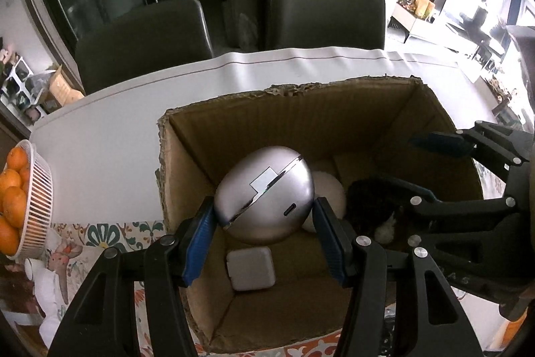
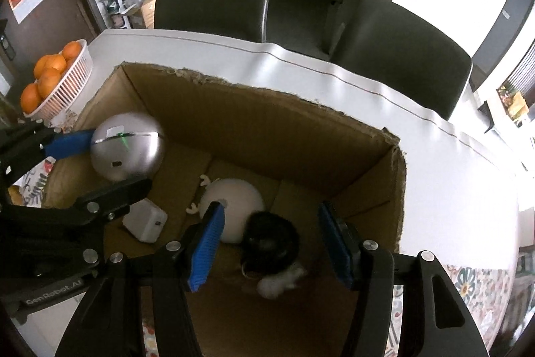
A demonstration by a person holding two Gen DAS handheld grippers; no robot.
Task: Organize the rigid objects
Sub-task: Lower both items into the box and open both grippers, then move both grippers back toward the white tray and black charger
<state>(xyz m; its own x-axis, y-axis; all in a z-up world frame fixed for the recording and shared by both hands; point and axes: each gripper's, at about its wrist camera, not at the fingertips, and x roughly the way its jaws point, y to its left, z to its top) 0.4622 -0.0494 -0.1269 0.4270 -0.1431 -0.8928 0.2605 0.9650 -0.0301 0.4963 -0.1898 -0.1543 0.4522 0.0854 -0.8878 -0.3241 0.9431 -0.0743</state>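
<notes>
Holding the silver egg-shaped device point(image 1: 264, 193) over the cardboard box point(image 1: 234, 109), the left gripper point(image 1: 264, 236) clamps its smooth, hard, probably slippery sides at nine and three o'clock; the right gripper point(image 2: 271, 243) hangs open above a black-and-white item point(image 2: 271, 243)

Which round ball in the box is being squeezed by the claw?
The shiny silver ball, clamped by the left gripper. The matte white ball lies free on the cardboard box floor.
</notes>
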